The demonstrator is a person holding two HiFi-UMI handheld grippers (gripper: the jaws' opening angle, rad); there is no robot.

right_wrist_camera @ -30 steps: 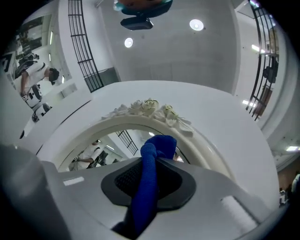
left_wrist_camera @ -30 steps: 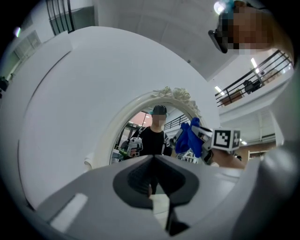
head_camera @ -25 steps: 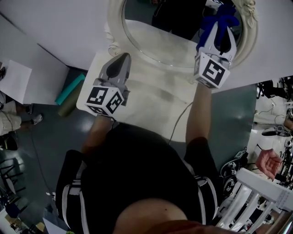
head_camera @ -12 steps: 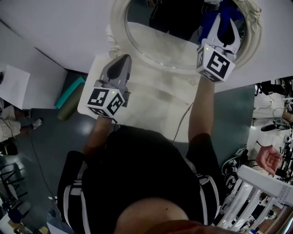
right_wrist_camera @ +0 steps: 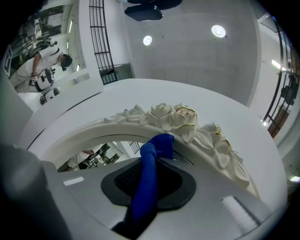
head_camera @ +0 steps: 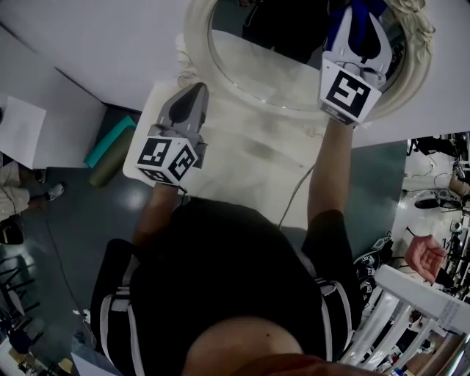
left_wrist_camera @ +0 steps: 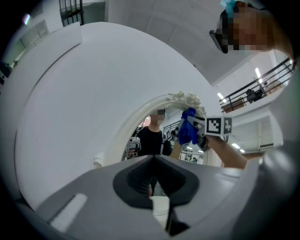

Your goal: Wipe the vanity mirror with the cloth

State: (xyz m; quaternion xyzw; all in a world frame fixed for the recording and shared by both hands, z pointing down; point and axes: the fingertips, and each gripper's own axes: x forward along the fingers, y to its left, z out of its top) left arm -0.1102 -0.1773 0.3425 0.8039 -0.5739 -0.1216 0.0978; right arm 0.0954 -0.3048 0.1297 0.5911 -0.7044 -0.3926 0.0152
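Note:
The oval vanity mirror (head_camera: 279, 66) stands at the back of a white table (head_camera: 242, 165); its white frame (right_wrist_camera: 183, 117) is carved with roses. My right gripper (head_camera: 360, 22) is up at the mirror's upper right, shut on a blue cloth (head_camera: 359, 35). In the right gripper view the cloth (right_wrist_camera: 146, 187) runs up between the jaws and its tip lies against the glass (right_wrist_camera: 108, 147) just under the frame. My left gripper (head_camera: 192, 92) hovers over the table by the mirror's lower left, shut and empty. The left gripper view shows the cloth (left_wrist_camera: 189, 127) on the mirror.
A cable (head_camera: 294, 192) runs across the table toward its front edge. A teal roll (head_camera: 109, 143) lies on the floor to the left, beside a white board (head_camera: 22, 128). A white rack (head_camera: 411, 308) and another person's hand (head_camera: 422, 257) are at lower right.
My right gripper has moved up and a little right along the mirror with the blue cloth. The left gripper has hardly moved.

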